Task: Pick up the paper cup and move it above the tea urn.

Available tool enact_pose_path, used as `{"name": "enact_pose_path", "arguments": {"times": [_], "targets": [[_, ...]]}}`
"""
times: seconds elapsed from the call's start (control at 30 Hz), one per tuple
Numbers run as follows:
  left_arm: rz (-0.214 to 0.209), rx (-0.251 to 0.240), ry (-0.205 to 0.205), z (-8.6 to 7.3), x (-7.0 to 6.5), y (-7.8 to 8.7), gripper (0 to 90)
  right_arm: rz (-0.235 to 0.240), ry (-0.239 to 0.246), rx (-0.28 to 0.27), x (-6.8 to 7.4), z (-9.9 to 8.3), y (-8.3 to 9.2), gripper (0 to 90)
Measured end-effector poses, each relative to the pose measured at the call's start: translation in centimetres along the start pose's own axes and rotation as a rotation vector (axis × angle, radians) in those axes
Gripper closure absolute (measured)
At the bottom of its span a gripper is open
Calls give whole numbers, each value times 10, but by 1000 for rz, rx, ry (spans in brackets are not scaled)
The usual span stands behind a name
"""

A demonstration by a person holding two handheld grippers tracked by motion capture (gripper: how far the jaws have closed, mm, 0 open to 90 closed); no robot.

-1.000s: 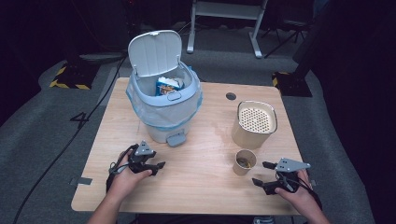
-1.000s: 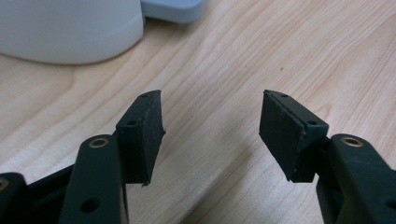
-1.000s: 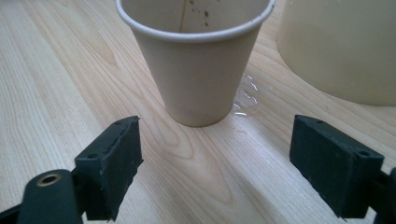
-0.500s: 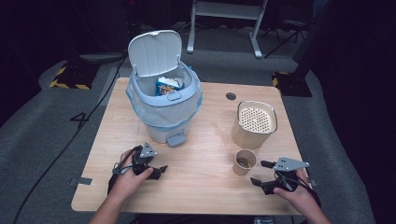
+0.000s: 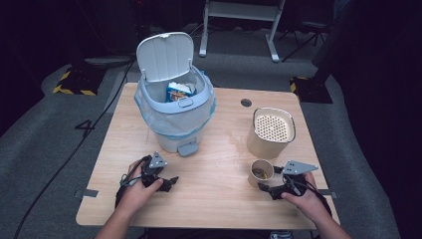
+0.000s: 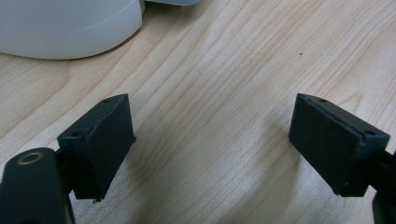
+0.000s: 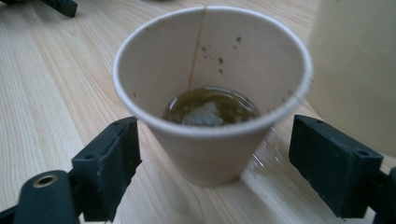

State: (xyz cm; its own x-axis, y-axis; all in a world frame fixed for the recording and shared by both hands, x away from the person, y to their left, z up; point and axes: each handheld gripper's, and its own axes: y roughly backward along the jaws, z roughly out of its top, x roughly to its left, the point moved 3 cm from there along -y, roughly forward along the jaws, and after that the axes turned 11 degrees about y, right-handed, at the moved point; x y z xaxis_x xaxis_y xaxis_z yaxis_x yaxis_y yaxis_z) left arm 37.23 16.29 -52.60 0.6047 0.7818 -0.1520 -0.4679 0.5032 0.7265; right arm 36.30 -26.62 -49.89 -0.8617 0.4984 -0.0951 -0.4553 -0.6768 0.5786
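Paper cup (image 7: 211,98) is standing between the right gripper's (image 7: 212,161) closing jaws, pads not yet touching; left gripper (image 6: 210,144) is lying spread on the table (image 6: 224,70).

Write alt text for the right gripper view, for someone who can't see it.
A paper cup stands upright on a wooden table, between the open black jaws of the right gripper, which have just been closing and don't touch it. A little brownish liquid sits at its bottom, and a cream container stands beside it.

Paper cup (image 7: 212,135) of brownish liquid between open, closing fingers (image 7: 109,163), wooden table (image 7: 51,79)
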Motion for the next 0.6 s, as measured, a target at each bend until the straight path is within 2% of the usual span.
{"name": "enact_pose_path", "arguments": {"times": [0.07,0.17,0.27,0.47,0.6], "targets": [[0,0,0,0,0,0,141,11,4,6,0,1,-5,213],[0,0,0,0,0,0,141,5,-14,7,-1,0,-12,232],[0,0,0,0,0,0,141,21,-28,-9,-1,-1,-15,277],[-1,0,0,0,0,0,141,27,-47,-61,-2,-4,-17,291],[-1,0,0,0,0,0,141,27,-39,-78,-4,-4,-16,311]]}}
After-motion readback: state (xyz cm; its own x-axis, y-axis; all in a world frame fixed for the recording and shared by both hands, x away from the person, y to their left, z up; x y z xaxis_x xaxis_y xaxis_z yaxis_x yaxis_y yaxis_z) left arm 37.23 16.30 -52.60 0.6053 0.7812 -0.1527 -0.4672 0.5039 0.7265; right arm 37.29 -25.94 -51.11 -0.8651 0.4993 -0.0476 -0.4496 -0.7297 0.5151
